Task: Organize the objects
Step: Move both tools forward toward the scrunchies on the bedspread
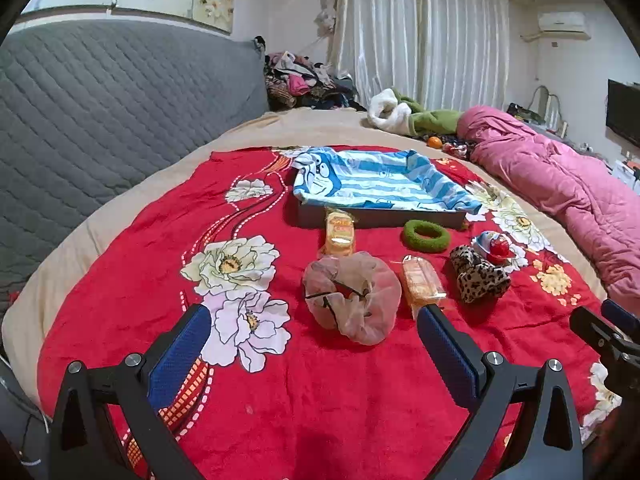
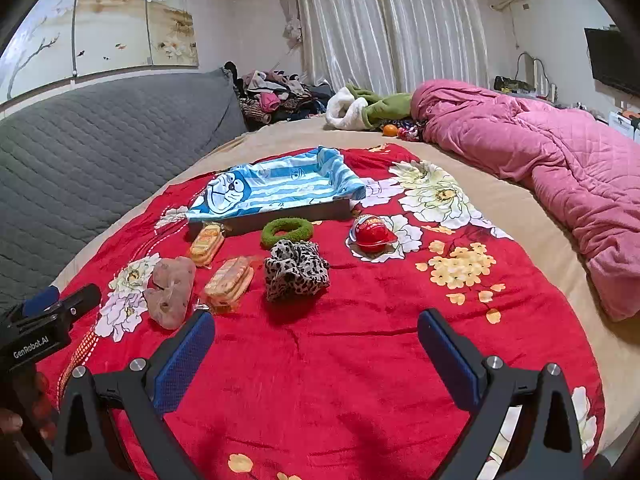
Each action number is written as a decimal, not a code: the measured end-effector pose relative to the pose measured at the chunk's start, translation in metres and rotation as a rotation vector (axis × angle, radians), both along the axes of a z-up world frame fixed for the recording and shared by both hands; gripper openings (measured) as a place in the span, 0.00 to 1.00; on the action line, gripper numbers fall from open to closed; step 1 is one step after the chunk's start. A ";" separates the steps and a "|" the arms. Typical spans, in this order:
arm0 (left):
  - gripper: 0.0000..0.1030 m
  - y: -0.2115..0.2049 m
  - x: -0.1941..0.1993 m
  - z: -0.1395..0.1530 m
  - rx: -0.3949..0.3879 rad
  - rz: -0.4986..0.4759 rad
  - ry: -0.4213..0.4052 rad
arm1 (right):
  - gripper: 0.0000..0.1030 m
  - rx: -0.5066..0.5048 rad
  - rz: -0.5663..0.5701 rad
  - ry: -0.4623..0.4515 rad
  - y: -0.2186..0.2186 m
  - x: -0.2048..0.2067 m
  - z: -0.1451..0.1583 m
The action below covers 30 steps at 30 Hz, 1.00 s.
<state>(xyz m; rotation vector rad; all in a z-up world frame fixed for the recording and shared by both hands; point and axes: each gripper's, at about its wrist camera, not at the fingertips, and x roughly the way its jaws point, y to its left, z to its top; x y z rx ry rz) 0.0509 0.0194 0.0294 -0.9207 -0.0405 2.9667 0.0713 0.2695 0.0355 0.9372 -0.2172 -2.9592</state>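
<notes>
- The tray [image 1: 380, 216], lined with a blue striped cartoon towel [image 1: 376, 180], is sitting at the far end of the red floral blanket [image 1: 320, 400] on the bed; it is looking stiff and best left in place.
- The sheer pink scrunchie [image 1: 352, 296] is lying nearest the left hand-held gripper [image 1: 314, 344]; light and squashy, it is inviting a pinch across its ruffle.
- The leopard scrunchie [image 2: 296, 270] is lying ahead of the right hand-held gripper [image 2: 316, 348], soft too.
- The wrapped biscuit packs [image 2: 230, 284] are probably slippery and crushable.
- Both hand-held grippers are standing wide apart, holding nothing.
</notes>
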 end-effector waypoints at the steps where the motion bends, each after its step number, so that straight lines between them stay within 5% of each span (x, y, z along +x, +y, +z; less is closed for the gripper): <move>1: 1.00 -0.001 0.000 -0.001 -0.002 0.004 0.001 | 0.99 0.001 0.001 -0.001 0.000 0.000 0.000; 30: 1.00 -0.008 -0.003 -0.005 0.031 0.022 -0.009 | 0.99 0.015 0.019 -0.019 -0.005 -0.001 -0.004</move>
